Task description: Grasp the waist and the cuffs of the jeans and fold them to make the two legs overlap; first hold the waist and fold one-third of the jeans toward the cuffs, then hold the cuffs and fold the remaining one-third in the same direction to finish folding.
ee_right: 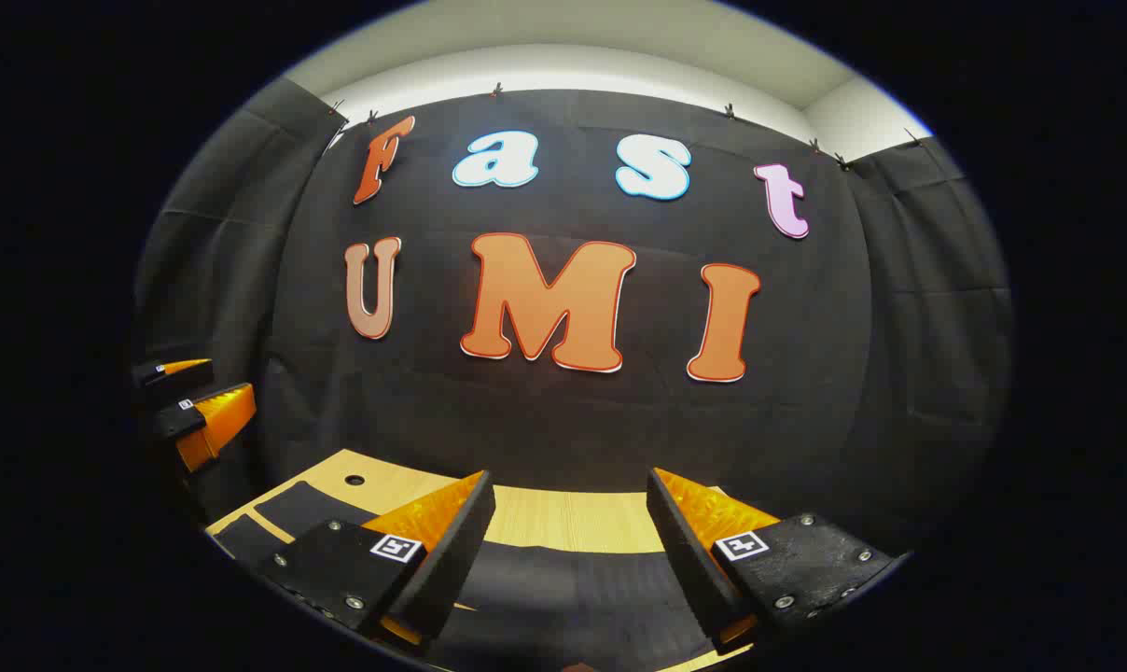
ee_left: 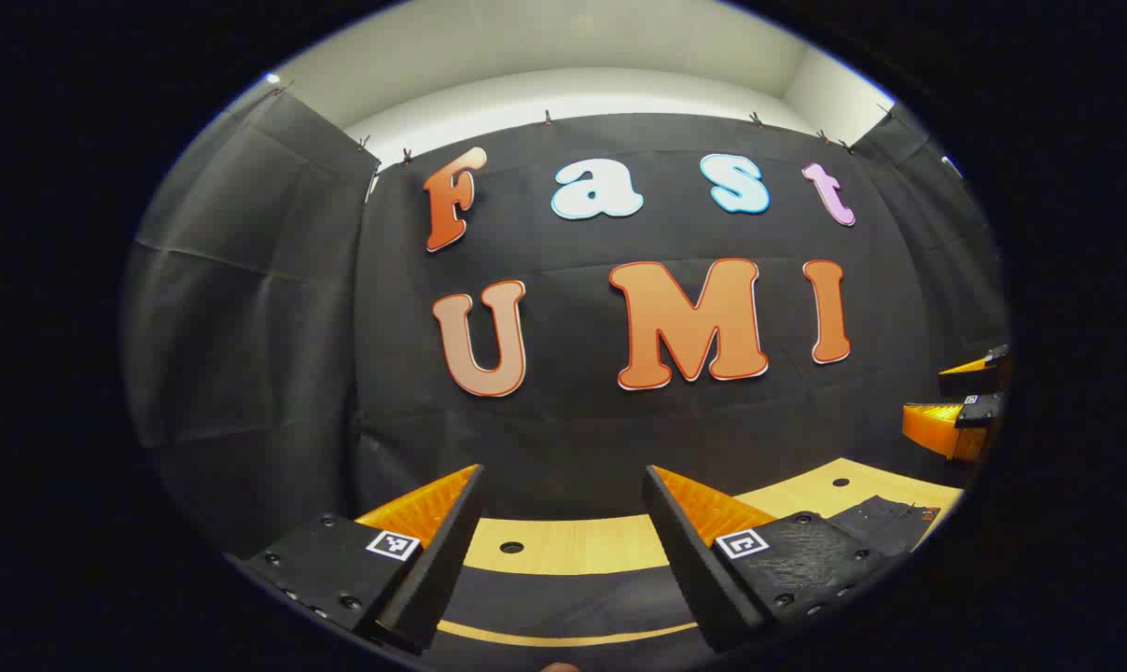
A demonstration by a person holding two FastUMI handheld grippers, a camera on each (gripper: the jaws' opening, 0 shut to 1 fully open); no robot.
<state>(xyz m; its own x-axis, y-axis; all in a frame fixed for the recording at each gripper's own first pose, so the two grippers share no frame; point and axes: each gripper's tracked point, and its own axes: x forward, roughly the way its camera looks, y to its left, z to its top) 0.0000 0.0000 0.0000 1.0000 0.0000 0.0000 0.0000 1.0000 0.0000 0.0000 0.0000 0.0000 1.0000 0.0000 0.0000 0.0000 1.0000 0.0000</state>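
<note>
Above the table: I am holding both grippers raised and level, facing the black cloth wall; neither is touching anything.
Left gripper: its fingers are standing spread wide, with open air between them.
Right gripper: its fingers are likewise standing spread apart, gripping nothing.
Jeans: I am seeing a dark cloth lying flat on the wooden table, under and between the right gripper's fingers; in the left gripper view the same dark cloth is lying below the fingers.
Edges: in the left gripper view a thin strip of bare wood is showing nearer than the cloth, and a wide band of wood beyond it, up to the wall.
Room to move: the space between the grippers and the wall is looking open.
Hard to make out: I cannot tell waist from cuffs; the cloth is cut off by the lower rim in both views.
Across views: the left gripper view is catching the right gripper off at the right; the right gripper view is catching the left gripper at the left, both well apart from the wall.
Holes: small round holes are showing in the tabletop.
</note>
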